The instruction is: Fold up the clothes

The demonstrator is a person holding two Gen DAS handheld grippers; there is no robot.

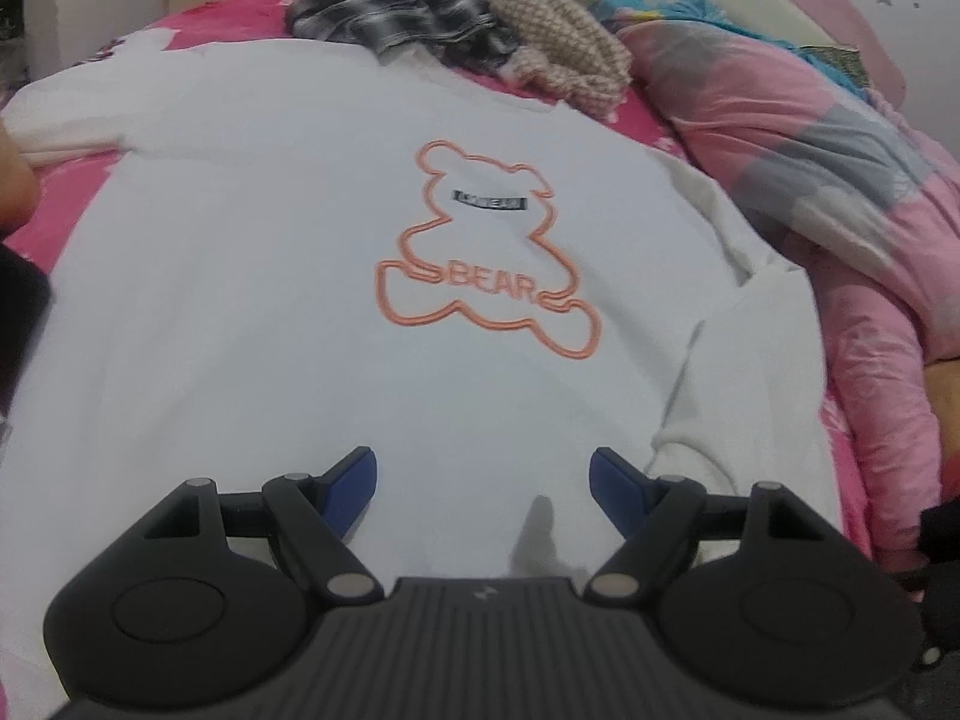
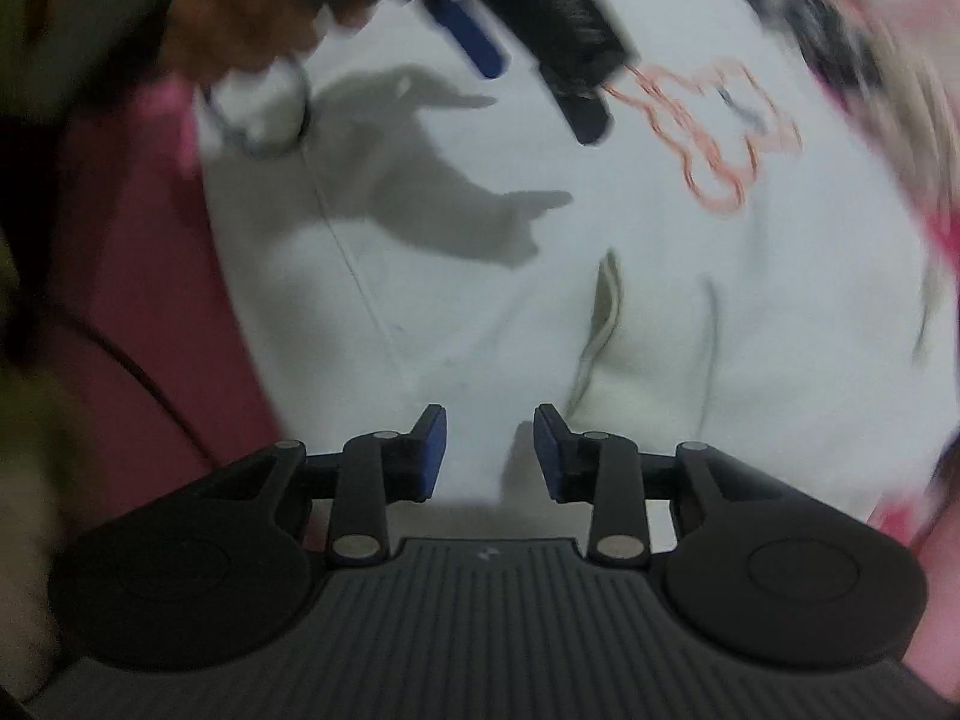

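A white T-shirt point(image 1: 252, 276) printed with an orange bear outline point(image 1: 489, 255) and the word "BEAR" lies spread front-up across a bed covered in a pink floral sheet point(image 1: 228, 6), filling most of the left wrist view. The left gripper point(image 1: 483, 483) hangs over the shirt's near end with its blue-padded fingers point(image 1: 354, 480) spread wide and nothing between them, its shadow falling on the white cloth just ahead. The right gripper point(image 2: 489, 450) sits low over a wrinkled part of the same shirt near its edge, its fingers also parted and empty; that view is blurred, though the left tool shows at the top of it, above the fabric. Beyond the shirt, toward the head of the bed, a black-and-white plaid garment point(image 1: 390, 6) and a beige houndstooth garment point(image 1: 540, 30) lie heaped together, touching the shirt's far edge. A pink and grey patchwork quilt point(image 1: 840, 192) is bunched along the right side, beside the shirt's sleeve point(image 1: 714, 252).
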